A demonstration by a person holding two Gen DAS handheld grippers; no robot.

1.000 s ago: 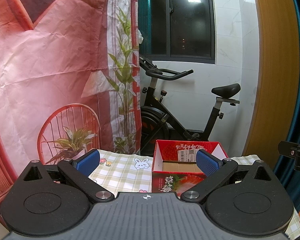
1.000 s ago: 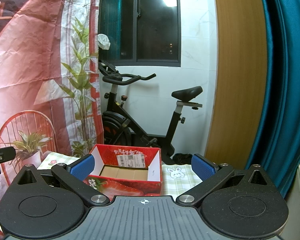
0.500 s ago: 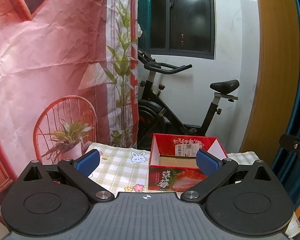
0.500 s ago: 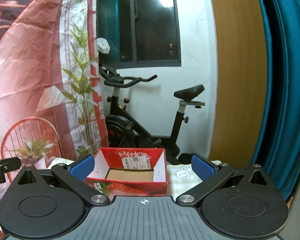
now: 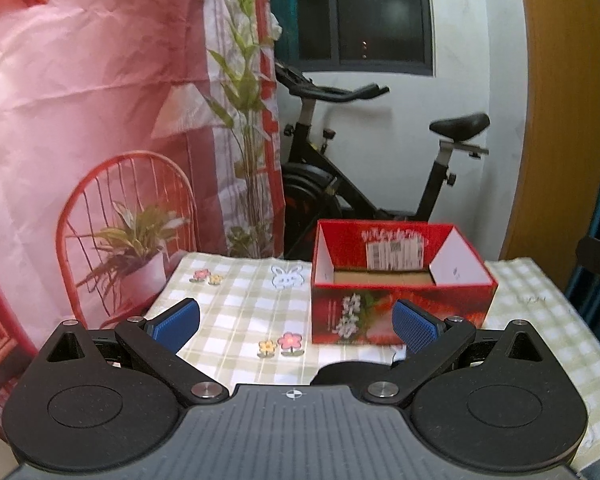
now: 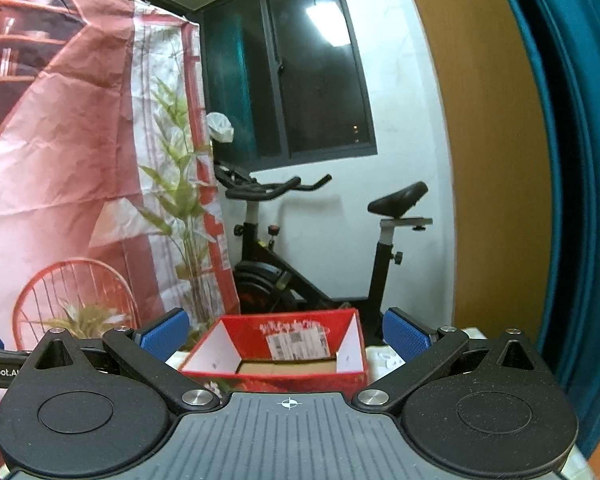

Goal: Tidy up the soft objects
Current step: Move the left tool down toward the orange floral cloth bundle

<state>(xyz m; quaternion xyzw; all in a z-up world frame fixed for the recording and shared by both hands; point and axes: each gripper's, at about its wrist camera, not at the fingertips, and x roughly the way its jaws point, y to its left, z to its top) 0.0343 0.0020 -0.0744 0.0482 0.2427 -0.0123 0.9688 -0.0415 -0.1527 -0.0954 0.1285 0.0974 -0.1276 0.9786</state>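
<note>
Left gripper: my left gripper [image 5: 296,325] has its blue-padded fingers [image 5: 176,324] spread wide, nothing between them; it hangs above the near part of the cloth.

Right gripper: my right gripper [image 6: 286,335] is likewise spread wide and empty, its blue pads [image 6: 406,338] framing the box from above and behind.

Box: an open red cardboard box printed with strawberries and white blossoms [image 5: 400,308] sits on the cloth, right of centre in the left view; a white shipping label [image 5: 394,255] is stuck on its far inner wall, white flaps fold inward at each side, and a brown cardboard floor shows inside. In the right view the same box [image 6: 276,376] lies straight ahead, between my fingers.

Soft objects: a dark rounded shape [image 5: 352,372] shows on the cloth just past the left gripper's body, partly hidden; I cannot tell what it is.

Cloth: a green-and-white checked tablecloth with flower and rabbit prints [image 5: 244,308] covers the table.

Behind: a black exercise bike [image 5: 364,168] stands against the white wall under a dark window [image 6: 300,92]; a crinkled pink printed backdrop with a red chair and plants [image 5: 80,120] hangs at left; a teal curtain [image 6: 572,160] hangs at right beside a wooden panel [image 6: 488,140].
</note>
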